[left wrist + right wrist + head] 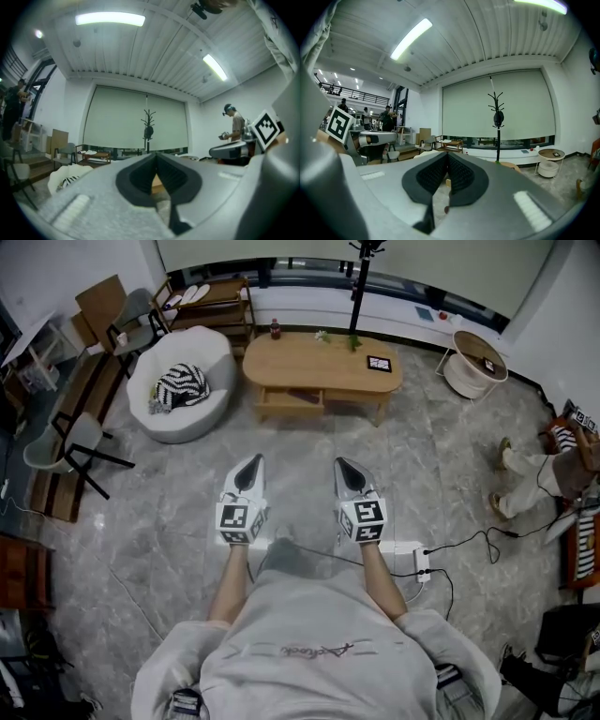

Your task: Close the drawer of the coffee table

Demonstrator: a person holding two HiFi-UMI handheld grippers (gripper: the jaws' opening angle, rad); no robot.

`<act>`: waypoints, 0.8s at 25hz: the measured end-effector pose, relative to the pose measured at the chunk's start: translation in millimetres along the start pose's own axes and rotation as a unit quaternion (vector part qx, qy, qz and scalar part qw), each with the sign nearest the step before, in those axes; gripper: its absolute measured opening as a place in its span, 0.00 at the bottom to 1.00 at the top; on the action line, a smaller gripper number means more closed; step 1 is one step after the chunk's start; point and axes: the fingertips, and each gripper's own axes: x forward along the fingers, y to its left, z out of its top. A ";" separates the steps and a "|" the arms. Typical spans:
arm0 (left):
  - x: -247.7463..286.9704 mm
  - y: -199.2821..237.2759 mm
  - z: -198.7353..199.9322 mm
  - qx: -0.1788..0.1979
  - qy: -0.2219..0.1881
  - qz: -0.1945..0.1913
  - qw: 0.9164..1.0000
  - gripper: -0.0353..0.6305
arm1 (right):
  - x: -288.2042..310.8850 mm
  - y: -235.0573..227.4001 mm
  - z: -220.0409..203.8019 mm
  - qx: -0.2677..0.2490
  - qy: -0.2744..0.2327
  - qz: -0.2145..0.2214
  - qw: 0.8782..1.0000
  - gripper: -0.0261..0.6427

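Meeting at their tips, the dark ribbed pads of the left gripper (156, 155) pinch nothing. Only a narrow wedge of space stays behind the contact, and a strip of pale wood shows through it. The right gripper (446, 155) stands the same way: pads pressed together at the front, with nothing caught between them. In the head view both tools are held side by side at waist height over the grey marble floor (169, 521). The left gripper (254, 461) and the right gripper (339, 464) are a little apart, each with its marker cube toward the person's forearm and its nose aimed forward.

Well ahead of the noses, across bare floor, stands the coffee table (323, 360), a long oval top in light wood. Its drawer (291, 400) sits under the near edge toward the left end, pulled out toward the person, so that its front stands clear of the table's frame. Neither gripper is near it.

A small black-framed card (379, 363) lies on the right half of the top, and a red bottle (275, 329) is at the far left corner. Left of the table is a white tub chair (208, 381) holding a striped cushion (181, 385). A black coat stand (361, 277) rises behind the table, and a round side table (476, 362) is off to the right.
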 end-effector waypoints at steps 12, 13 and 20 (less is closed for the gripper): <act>115.1 92.6 15.7 -0.008 -0.001 -0.007 1.000 0.06 | 142.4 -36.3 36.8 -0.006 0.008 -0.005 1.000 0.04; 124.0 101.4 17.8 -0.009 -0.001 -0.008 1.000 0.06 | 154.2 -38.7 40.9 -0.007 0.009 -0.007 1.000 0.04; 183.9 156.8 23.7 -0.011 -0.001 -0.017 1.000 0.06 | 229.6 -52.8 58.2 -0.010 0.010 -0.016 1.000 0.04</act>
